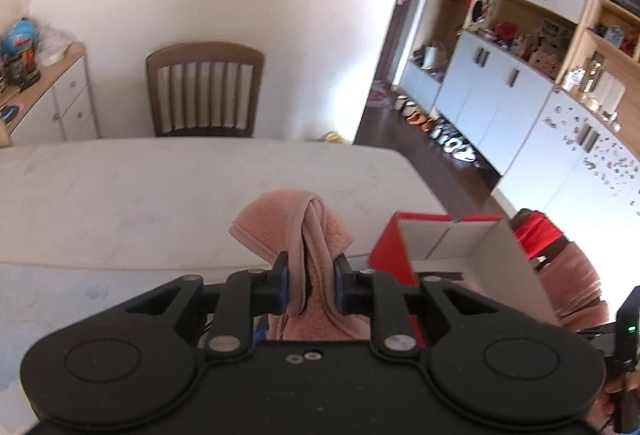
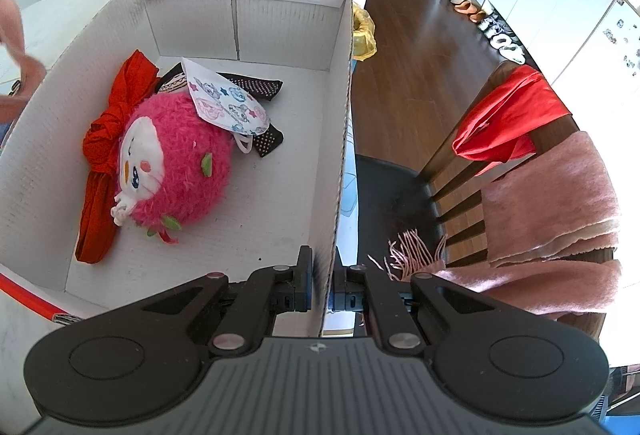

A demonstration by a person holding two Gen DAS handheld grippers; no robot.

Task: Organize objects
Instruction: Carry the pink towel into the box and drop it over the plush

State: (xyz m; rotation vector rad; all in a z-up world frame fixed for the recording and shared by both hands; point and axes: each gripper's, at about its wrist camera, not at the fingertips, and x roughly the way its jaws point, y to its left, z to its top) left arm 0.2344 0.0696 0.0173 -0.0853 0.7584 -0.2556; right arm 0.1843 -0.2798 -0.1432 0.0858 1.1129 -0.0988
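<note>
My left gripper is shut on a pink fleece cloth, held above the white table just left of the red-and-white cardboard box. My right gripper is shut on the box's right wall. Inside the box lie a pink plush toy, a red cloth, a patterned face mask and black dotted socks. A piece of the pink cloth shows at the left edge of the right wrist view.
A wooden chair stands behind the table. Another chair to the right of the box carries a red cloth and a pink scarf. A yellow bag lies beyond the box. White cabinets line the far wall.
</note>
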